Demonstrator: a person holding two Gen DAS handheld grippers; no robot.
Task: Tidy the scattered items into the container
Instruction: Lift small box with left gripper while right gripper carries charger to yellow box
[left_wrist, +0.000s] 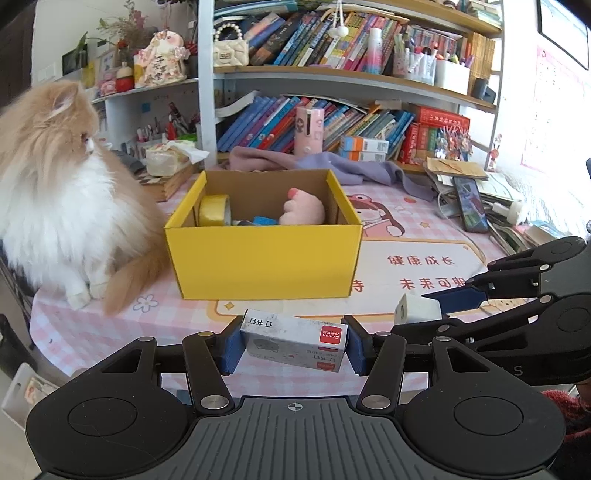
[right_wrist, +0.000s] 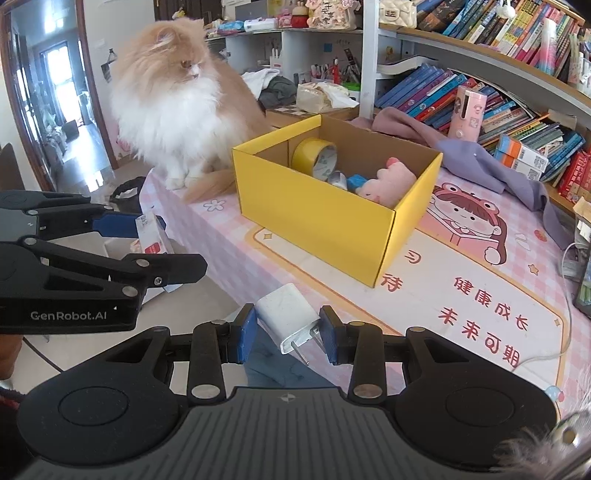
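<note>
A yellow cardboard box stands on the pink table mat; it also shows in the right wrist view. Inside lie a yellow tape roll, a pink plush toy and a blue item. My left gripper is shut on a grey staples box, held in front of the yellow box. My right gripper is shut on a white plug charger, near the table's front edge. The charger also shows in the left wrist view.
A fluffy orange-and-white cat sits on the table just left of the box. A purple cloth lies behind the box. A phone and papers lie at the right. Bookshelves stand behind.
</note>
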